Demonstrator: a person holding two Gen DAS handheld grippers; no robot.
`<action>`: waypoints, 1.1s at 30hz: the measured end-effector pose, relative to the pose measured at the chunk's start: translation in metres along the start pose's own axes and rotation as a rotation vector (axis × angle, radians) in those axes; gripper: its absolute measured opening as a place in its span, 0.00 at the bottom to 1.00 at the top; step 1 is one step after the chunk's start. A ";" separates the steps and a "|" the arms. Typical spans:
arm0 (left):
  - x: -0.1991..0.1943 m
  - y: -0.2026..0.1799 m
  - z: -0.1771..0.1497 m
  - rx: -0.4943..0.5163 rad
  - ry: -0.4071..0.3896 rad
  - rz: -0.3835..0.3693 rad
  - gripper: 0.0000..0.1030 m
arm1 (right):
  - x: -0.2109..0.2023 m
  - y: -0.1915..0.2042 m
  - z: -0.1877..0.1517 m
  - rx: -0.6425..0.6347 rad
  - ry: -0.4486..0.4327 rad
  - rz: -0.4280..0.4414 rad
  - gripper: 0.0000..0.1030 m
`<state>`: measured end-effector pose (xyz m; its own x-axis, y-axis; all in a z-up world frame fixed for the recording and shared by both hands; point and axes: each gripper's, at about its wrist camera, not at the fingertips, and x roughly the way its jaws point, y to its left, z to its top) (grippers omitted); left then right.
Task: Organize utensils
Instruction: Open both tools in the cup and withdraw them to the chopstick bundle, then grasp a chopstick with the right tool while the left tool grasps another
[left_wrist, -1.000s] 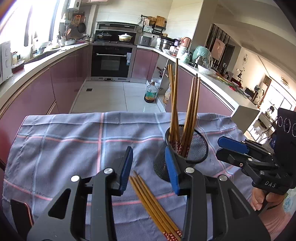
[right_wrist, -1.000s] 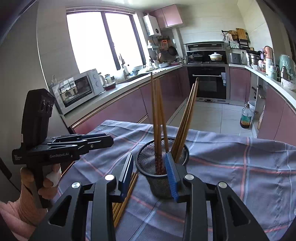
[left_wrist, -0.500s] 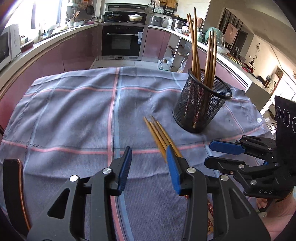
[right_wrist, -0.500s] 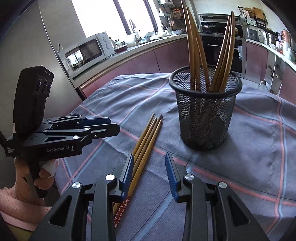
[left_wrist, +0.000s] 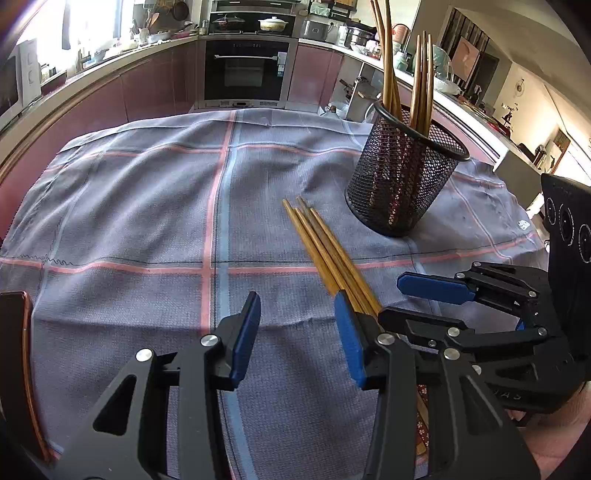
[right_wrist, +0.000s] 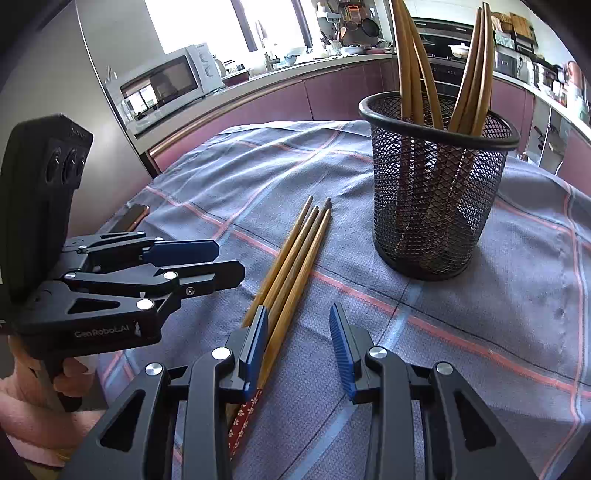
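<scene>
A white microwave (right_wrist: 166, 83) stood far left; a built-in oven (left_wrist: 245, 72) far ahead; perhaps a phone (right_wrist: 133, 218) lay left.

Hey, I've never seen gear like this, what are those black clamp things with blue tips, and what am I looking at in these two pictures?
They are hand-held grippers, one in each of a person's hands, each with a camera looking along its jaws. One picture is from the left gripper, whose jaws are opening with nothing between them. The other is from the right gripper, jaws apart, holding nothing. On the checked cloth lie loose chopsticks beside a black mesh cup with more chopsticks standing inside. A phone lies at the cloth's edge.
</scene>
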<state>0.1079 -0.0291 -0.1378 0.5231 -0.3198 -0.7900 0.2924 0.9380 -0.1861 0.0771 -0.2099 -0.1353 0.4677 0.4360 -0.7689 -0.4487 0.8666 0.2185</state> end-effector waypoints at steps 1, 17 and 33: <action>0.000 0.000 0.000 0.001 0.000 -0.001 0.40 | 0.000 -0.001 -0.001 0.001 0.003 0.002 0.32; 0.014 -0.015 0.004 0.032 0.018 -0.003 0.43 | 0.000 -0.007 -0.001 0.010 0.004 -0.025 0.30; 0.020 -0.003 0.003 0.015 0.047 -0.045 0.32 | -0.002 -0.010 -0.002 0.016 0.001 -0.015 0.30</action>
<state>0.1195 -0.0388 -0.1516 0.4712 -0.3549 -0.8074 0.3272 0.9205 -0.2136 0.0791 -0.2201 -0.1376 0.4733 0.4226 -0.7729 -0.4295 0.8768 0.2163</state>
